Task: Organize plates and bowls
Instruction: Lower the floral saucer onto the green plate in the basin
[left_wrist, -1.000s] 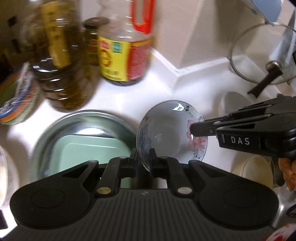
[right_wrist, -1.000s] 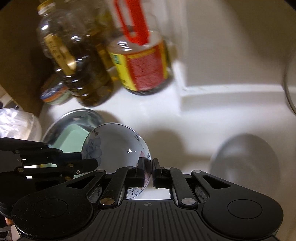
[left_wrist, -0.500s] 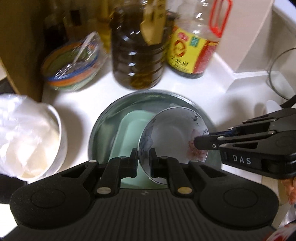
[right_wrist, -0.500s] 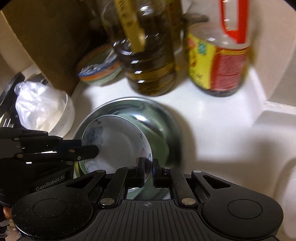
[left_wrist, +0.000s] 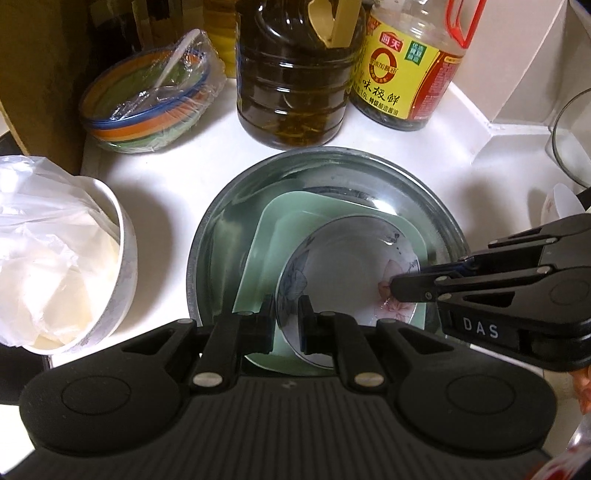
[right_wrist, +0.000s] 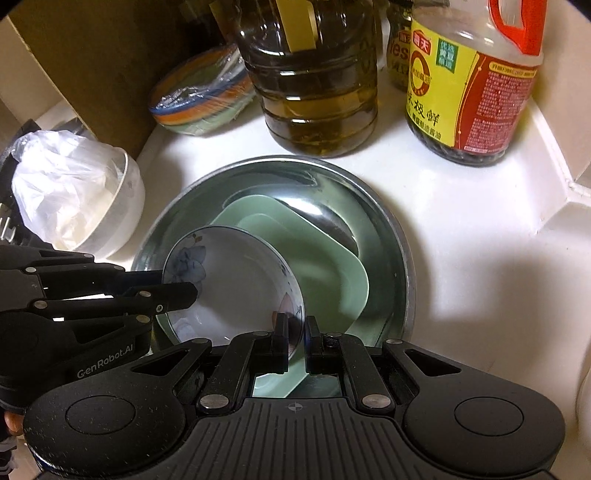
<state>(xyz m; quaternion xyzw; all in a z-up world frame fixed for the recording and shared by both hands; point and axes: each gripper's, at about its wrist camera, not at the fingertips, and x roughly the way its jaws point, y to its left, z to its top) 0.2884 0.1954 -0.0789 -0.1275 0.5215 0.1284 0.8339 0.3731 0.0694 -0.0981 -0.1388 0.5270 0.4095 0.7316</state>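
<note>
Both claws, left claw (left_wrist: 287, 317) and right claw (right_wrist: 296, 338), pinch the floral bowl (left_wrist: 343, 273) over, perhaps touching, the green plate (left_wrist: 266, 240) on the white counter (left_wrist: 177, 177).

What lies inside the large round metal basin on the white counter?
A pale green square plate lies in the metal basin. Over it is a white floral bowl, gripped at opposite rims by two hand-held grippers. Whatever is under the plate is covered.

both wrist views, close above basin (left_wrist: 436, 221)
</note>
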